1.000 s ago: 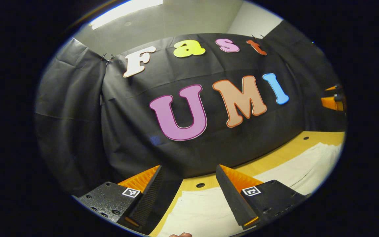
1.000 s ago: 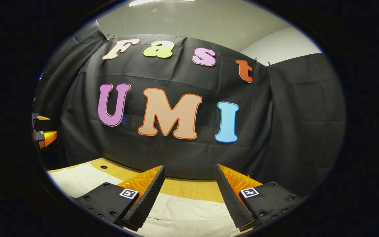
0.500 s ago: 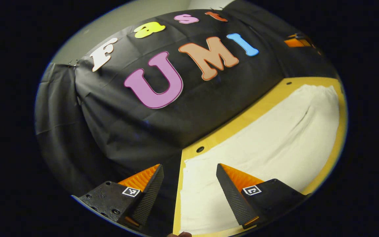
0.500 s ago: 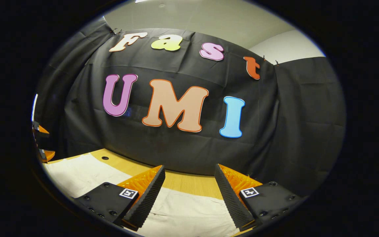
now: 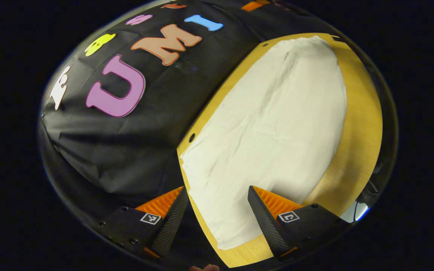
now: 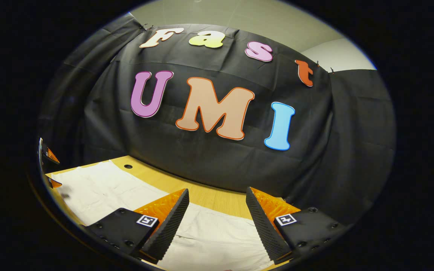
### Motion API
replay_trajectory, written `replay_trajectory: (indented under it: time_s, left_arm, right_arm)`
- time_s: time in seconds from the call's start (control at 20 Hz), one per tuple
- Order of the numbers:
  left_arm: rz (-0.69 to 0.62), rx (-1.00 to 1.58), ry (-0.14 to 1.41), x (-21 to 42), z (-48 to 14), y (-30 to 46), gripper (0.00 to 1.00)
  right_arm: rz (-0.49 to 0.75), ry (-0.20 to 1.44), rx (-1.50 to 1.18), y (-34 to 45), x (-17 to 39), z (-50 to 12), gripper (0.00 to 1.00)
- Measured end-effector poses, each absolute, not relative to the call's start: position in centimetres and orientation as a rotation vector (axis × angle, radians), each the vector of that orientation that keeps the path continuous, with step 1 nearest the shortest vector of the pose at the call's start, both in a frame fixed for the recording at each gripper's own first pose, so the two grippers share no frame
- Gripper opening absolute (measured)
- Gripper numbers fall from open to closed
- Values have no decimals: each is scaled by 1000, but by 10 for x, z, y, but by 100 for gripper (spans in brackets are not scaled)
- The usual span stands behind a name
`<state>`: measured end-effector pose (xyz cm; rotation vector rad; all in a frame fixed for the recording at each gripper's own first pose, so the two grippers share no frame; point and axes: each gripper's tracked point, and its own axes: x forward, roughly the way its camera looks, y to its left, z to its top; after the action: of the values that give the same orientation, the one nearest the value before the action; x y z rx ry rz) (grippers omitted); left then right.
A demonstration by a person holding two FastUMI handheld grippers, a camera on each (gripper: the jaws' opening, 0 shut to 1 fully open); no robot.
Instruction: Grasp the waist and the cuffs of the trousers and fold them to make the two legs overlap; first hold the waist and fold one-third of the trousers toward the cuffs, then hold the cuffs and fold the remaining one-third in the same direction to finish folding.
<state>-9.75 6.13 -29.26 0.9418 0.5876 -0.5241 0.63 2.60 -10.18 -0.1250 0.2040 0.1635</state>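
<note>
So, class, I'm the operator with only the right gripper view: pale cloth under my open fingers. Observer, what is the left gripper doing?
Observer: The left gripper is open, with nothing between its fingers, over one end of the trousers.
Operator: How do the trousers lie?
Observer: Flat, as one long pale strip along the wooden table.
Operator: Any table left beside them?
Observer: Yes, a bare band of wood runs along one long side.
</note>
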Motion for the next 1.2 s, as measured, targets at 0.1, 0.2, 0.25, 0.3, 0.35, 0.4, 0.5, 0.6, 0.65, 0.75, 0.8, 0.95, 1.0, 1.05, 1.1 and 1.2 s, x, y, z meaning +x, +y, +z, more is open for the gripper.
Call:
replay_trajectory:
  time_s: [0.1, 0.2, 0.25, 0.3, 0.35, 0.4, 0.5, 0.6, 0.65, 0.75, 0.8, 0.95, 1.0, 1.05, 1.1, 1.2]
  left_arm:
    - [-555, 988, 646, -104, -307, 71, 97]
    - [-590, 1016, 693, -125, -320, 80, 97]
    - [-611, 1034, 710, -132, -324, 82, 97]
    - [-632, 1057, 725, -137, -328, 83, 97]
    - [-655, 1081, 735, -141, -330, 81, 97]
    - [-679, 1103, 746, -144, -334, 83, 97]
    - [-709, 1141, 758, -144, -338, 83, 97]
    - [-731, 1163, 767, -146, -337, 80, 97]
    - [-748, 1183, 792, -149, -337, 80, 97]
    - [-794, 1193, 814, -151, -337, 77, 96]
    - [-809, 1185, 816, -154, -338, 76, 96]
    - [-831, 1207, 846, -157, -340, 81, 96]
    - [-831, 1213, 864, -159, -343, 84, 96]
    - [-834, 1218, 862, -159, -342, 82, 96]
    - [-836, 1222, 862, -158, -343, 82, 91]
    - [-834, 1244, 851, -153, -345, 80, 94]
  right_arm:
    - [178, 212, -132, 31, 4, -107, 97]
    - [192, 216, -152, 34, 2, -111, 97]
    - [200, 220, -164, 36, 1, -114, 97]
    - [209, 223, -176, 38, 0, -116, 97]
    - [218, 226, -187, 39, -2, -119, 97]
    - [225, 230, -197, 41, -4, -122, 97]
    - [237, 240, -214, 42, -5, -127, 97]
    - [246, 254, -223, 43, -8, -132, 98]
    - [248, 259, -229, 42, -11, -135, 98]
    - [248, 262, -247, 39, -14, -137, 98]
    - [249, 265, -254, 38, -17, -138, 97]
    - [248, 279, -267, 34, -20, -146, 97]
    - [247, 281, -268, 33, -20, -147, 97]
    - [248, 286, -267, 34, -21, -149, 98]
    - [247, 289, -266, 33, -20, -150, 99]
    - [244, 293, -262, 32, -19, -153, 98]
